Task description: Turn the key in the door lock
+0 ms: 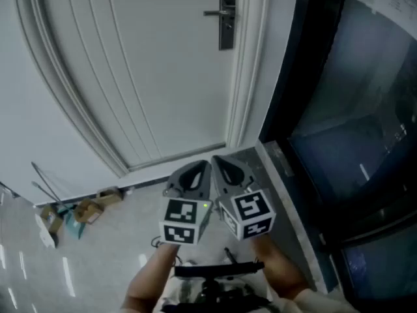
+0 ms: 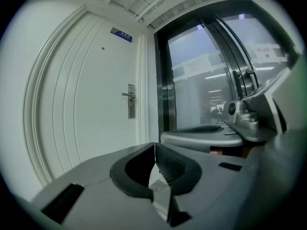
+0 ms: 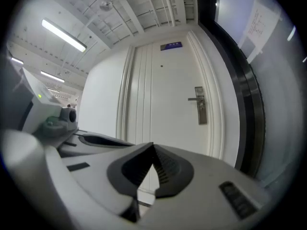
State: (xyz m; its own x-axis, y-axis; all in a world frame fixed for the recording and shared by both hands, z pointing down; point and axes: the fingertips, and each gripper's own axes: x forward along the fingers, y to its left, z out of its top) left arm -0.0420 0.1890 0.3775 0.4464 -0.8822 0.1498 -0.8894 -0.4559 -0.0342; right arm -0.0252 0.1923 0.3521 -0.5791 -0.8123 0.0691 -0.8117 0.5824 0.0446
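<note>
Far left in the head view, clutter point(image 1: 71, 215) lies on the floor point(image 1: 117, 246) at the foot of the wall. Next comes the white door point(image 1: 143, 64), with the lock point(image 1: 227, 25) and its handle point(image 1: 214, 12) near the door's right edge, well apart from both tools. I cannot make out a key at this range; it may sit in the plate below the handle.

Low in the middle, the left hand-held gripper point(image 1: 193, 178) and right hand-held gripper point(image 1: 227, 171) are side by side, nearly touching. Each has its jaws closed tip to tip on nothing. A dark glass wall point(image 1: 352, 109) fills the right.

The key is likely to be small, stiff, thin metal and slick. The pads should pinch the flat faces of its head, squarely (a corner grip would slip), then roll about the shaft's line.

Only the head view shows the floor and clutter. The left gripper view adds a blue sign point(image 2: 121, 34) above the door and a lit room behind the glass. The right gripper view alone shows the ceiling lights point(image 3: 63, 35).
</note>
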